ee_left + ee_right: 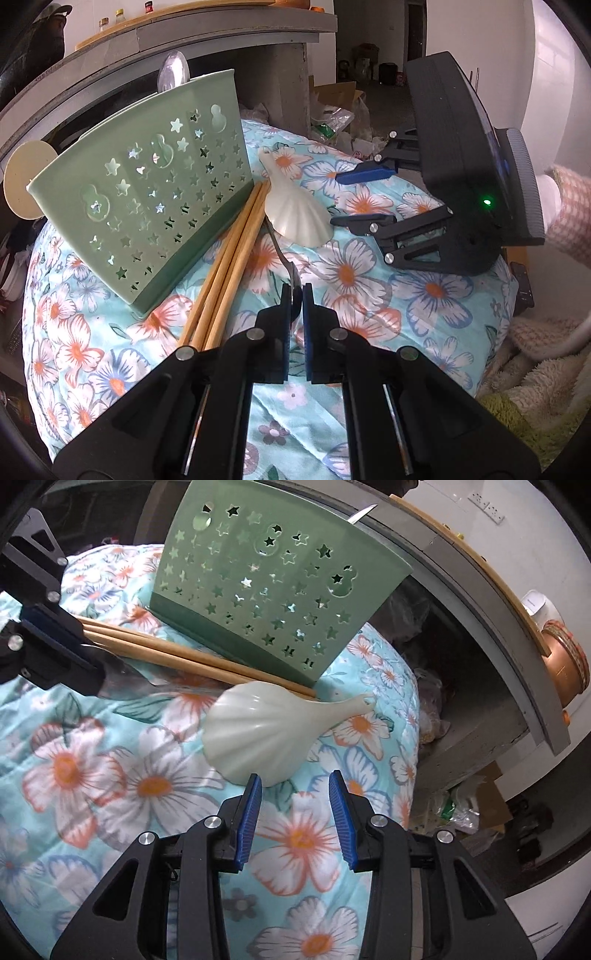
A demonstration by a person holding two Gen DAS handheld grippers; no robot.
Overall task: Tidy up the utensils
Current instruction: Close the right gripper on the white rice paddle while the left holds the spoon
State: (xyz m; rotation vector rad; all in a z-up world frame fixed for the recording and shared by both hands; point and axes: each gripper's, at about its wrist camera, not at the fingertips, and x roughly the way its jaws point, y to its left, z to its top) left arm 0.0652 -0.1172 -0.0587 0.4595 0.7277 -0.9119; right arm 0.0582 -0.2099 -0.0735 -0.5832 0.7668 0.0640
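Left wrist view: left gripper (295, 295) jaws pinch the thin, slippery metal utensil handle (282, 254); right gripper (295, 786) jaws half-open near the light, smooth white scoop (266, 734).

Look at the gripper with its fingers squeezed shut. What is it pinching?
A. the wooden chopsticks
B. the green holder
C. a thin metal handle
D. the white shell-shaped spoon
C: the left gripper is closed on the thin metal handle, which runs under the white shell-shaped spoon.
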